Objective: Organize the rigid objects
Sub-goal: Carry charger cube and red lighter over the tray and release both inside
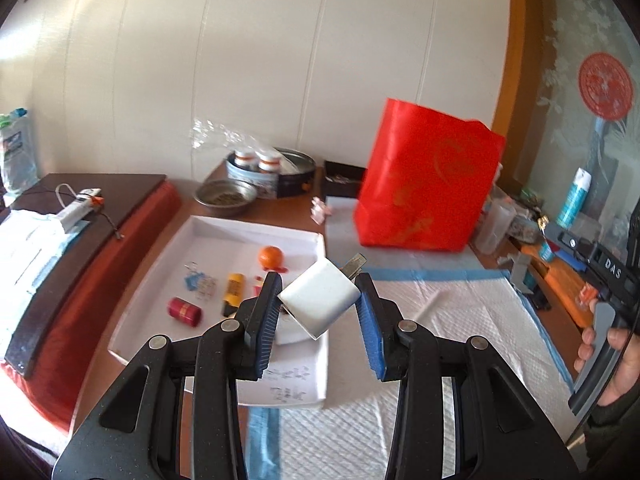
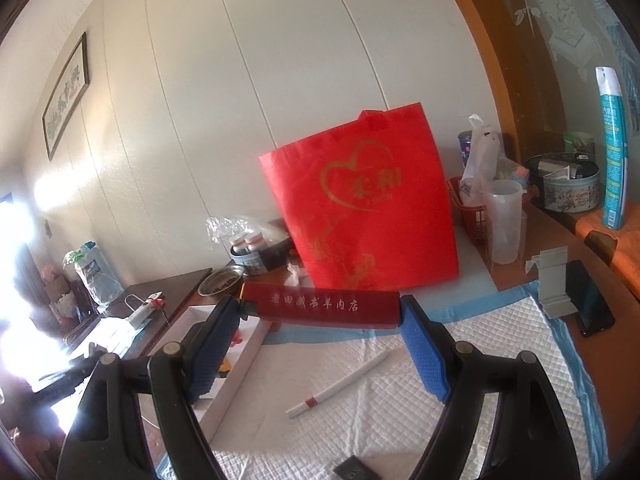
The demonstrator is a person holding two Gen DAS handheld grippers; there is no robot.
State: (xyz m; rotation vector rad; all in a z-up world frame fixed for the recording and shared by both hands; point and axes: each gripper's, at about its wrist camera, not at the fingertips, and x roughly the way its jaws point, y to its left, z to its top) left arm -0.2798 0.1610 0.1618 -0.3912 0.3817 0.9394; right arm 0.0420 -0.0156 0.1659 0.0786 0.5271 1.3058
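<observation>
Quilted pad point(image 2: 460, 344) | left gripper point(image 1: 320, 304) jaws clamp white charger point(image 1: 320, 300) | right gripper point(image 2: 320, 316) jaws clamp red box point(image 2: 324, 308)

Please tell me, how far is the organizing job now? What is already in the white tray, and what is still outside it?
Done: the white tray already holds an orange ball, a yellow item, a red cylinder and a keychain.
In hand: the left gripper holds a white charger above the tray; the right gripper holds a long red box.
Left: a white stick lies on the pad.
</observation>
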